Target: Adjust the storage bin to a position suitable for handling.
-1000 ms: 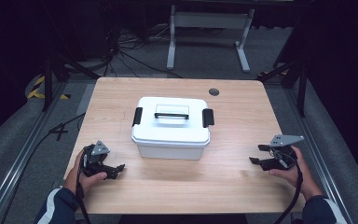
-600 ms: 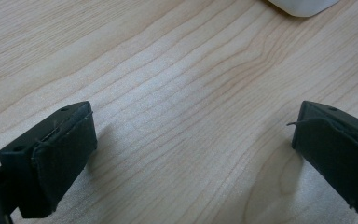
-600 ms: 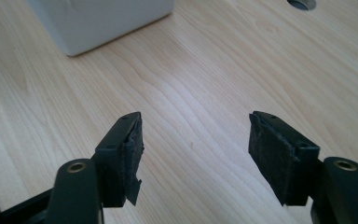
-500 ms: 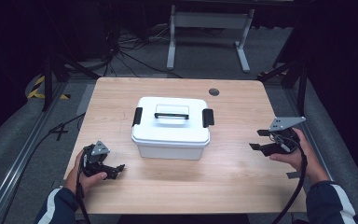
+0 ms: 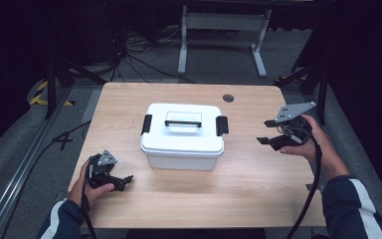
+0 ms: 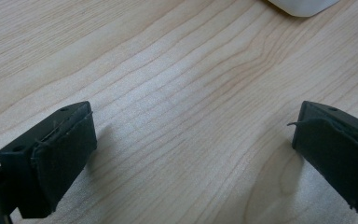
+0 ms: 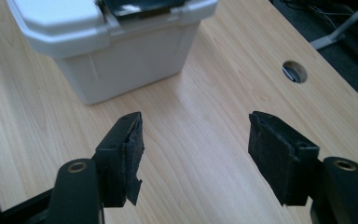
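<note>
white lidded box (image 5: 182, 135), centre of desk (image 5: 129, 99), latches shut; your right gripper (image 5: 268, 132) faces its side latch (image 5: 222, 125), jaws wide. your left gripper (image 5: 124, 180) rests low, jaws wide, empty

1. No text, label, brand, number or sign could be read in any view.
2. The white box (image 5: 183, 141) bore no legible marking on its lid or walls.
3. The wooden table (image 5: 258, 189) carried no writing.
4. The yellow-and-black striped marking (image 5: 44, 93) on the floor beside the table was a plain hazard pattern, without letters.
</note>
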Available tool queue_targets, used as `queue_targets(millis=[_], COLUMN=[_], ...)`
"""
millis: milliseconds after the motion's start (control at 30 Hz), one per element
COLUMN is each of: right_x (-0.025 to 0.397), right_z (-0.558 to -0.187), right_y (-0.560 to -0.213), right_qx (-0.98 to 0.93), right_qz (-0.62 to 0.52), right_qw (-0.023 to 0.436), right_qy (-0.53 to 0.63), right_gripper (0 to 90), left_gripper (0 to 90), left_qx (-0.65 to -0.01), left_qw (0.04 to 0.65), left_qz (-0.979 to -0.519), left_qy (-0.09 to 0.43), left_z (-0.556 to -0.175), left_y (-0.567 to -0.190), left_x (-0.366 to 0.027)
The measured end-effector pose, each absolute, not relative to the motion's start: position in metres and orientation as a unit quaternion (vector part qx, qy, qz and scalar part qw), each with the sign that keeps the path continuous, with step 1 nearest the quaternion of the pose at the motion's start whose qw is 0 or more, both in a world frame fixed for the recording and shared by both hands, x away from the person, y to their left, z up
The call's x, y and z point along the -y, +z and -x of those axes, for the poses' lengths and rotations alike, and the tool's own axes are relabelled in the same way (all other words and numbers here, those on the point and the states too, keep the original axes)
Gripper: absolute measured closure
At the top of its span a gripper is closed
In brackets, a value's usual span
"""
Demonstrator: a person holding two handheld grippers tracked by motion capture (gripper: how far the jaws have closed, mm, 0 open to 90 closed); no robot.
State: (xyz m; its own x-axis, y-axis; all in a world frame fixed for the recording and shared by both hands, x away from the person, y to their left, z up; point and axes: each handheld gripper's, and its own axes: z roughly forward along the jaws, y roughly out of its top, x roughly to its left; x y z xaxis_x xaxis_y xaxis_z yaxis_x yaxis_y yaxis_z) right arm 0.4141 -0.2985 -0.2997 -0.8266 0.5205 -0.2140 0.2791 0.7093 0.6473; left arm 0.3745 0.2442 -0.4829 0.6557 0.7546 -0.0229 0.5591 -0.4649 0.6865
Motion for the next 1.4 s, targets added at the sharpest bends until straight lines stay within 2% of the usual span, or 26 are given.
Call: queue_targets(millis=[867,1133,1400], right_x=[0.192,0.166,0.134], right_z=[-0.440,-0.447,-0.454], right_y=[-0.264,-0.269,-0.271], right_qx=[-0.944,-0.953,-0.962], right_qz=[-0.098,-0.074,-0.051], right_qw=[0.179,0.169,0.160], right_qy=[0.259,0.240,0.216], right_gripper=[39.0,39.9,44.5], left_gripper=[0.2,0.2,0.2], left_qx=[-0.389,-0.389,-0.390], left_qw=[0.341,0.341,0.341], left_qz=[-0.844,-0.844,-0.843], left_qy=[0.144,0.144,0.144], left_z=[-0.374,-0.374,-0.374], left_y=[-0.483,-0.483,-0.483], left_x=[-0.244,-0.244,-0.244])
